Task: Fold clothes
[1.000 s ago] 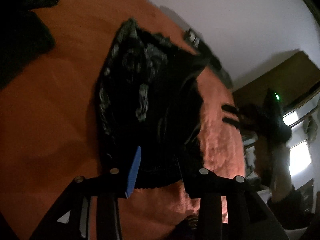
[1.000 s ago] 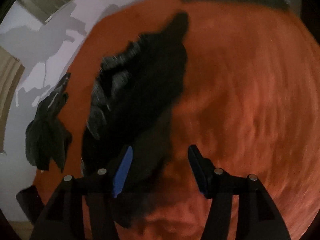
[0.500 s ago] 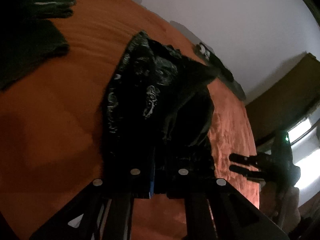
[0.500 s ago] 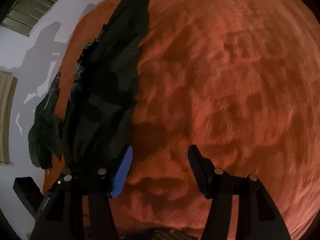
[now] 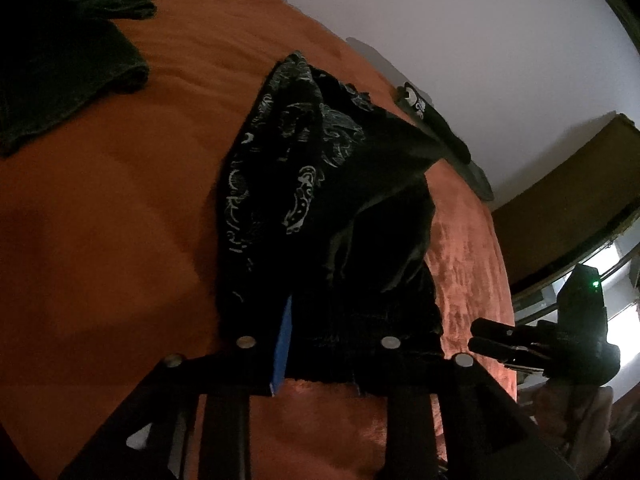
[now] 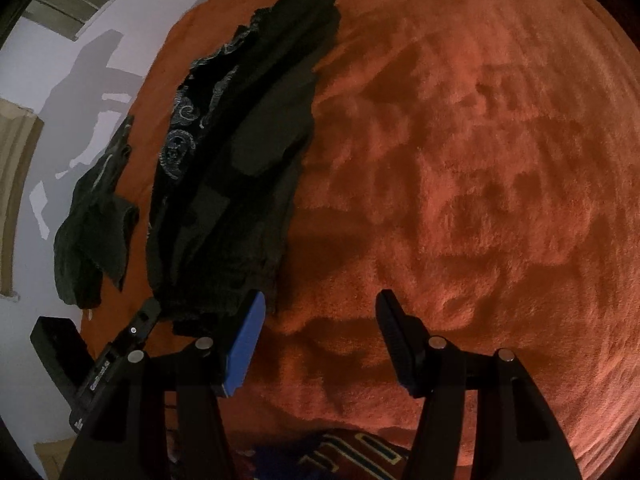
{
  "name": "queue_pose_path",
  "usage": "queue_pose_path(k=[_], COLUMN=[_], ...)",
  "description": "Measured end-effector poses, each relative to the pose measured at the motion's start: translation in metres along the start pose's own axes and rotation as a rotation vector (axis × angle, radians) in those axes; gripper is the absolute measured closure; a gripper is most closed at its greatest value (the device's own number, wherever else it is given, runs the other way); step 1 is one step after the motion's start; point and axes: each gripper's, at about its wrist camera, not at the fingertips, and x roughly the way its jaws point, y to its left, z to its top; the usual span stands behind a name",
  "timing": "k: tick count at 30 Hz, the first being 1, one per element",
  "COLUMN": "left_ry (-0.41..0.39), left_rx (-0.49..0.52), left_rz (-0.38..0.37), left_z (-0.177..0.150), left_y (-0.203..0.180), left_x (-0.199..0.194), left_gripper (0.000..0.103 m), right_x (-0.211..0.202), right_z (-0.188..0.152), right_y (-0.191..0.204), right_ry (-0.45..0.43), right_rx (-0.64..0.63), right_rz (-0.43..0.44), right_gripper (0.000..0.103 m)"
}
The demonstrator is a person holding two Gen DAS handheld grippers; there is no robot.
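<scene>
2 grippers working over an orange blanket (image 6: 460, 140). black patterned garment (image 5: 320, 208) lying bunched along it, its near hem sitting between the left gripper (image 5: 332, 348) jaws as they are opening. right gripper (image 6: 320, 340) hovering released, empty, beside the cloth. fabric looking soft, light, floppy; probably best pinching hem corners.

Dim room, pale white wall (image 5: 460, 20) streaked with shadows, brown wooden furniture (image 5: 568, 184) at right, bright window (image 5: 616, 256) beside it, orange plush bedcover (image 6: 460, 160) below.
</scene>
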Motion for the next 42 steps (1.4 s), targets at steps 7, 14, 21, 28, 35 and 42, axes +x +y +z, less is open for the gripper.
queue_pose_path(k=[7, 14, 21, 28, 35, 42], left_ry=[-0.014, -0.012, 0.007, 0.027, 0.021, -0.086], left_rx=[-0.018, 0.0, 0.037, -0.029, -0.098, -0.226], left_rz=[-0.02, 0.015, 0.108, 0.152, 0.133, 0.007], left_z=[0.005, 0.003, -0.007, -0.005, 0.004, 0.034], left_y=[-0.002, 0.001, 0.006, 0.017, 0.036, 0.06], left_x=[-0.003, 0.0, 0.008, -0.001, -0.023, -0.07], left_gripper=[0.073, 0.086, 0.087, 0.094, 0.093, 0.071], right_x=[0.008, 0.01, 0.006, -0.032, -0.069, -0.101], right_z=[-0.008, -0.011, -0.009, -0.013, 0.002, 0.072], right_y=[-0.005, -0.016, -0.01, -0.003, 0.019, 0.078], right_ry=[0.027, 0.037, 0.022, -0.07, -0.075, -0.104], right_rx=[0.019, 0.052, 0.043, -0.017, -0.053, -0.101], right_rz=[-0.017, -0.042, -0.049, -0.082, -0.067, 0.001], right_gripper=[0.045, 0.045, 0.045, 0.045, 0.045, 0.045])
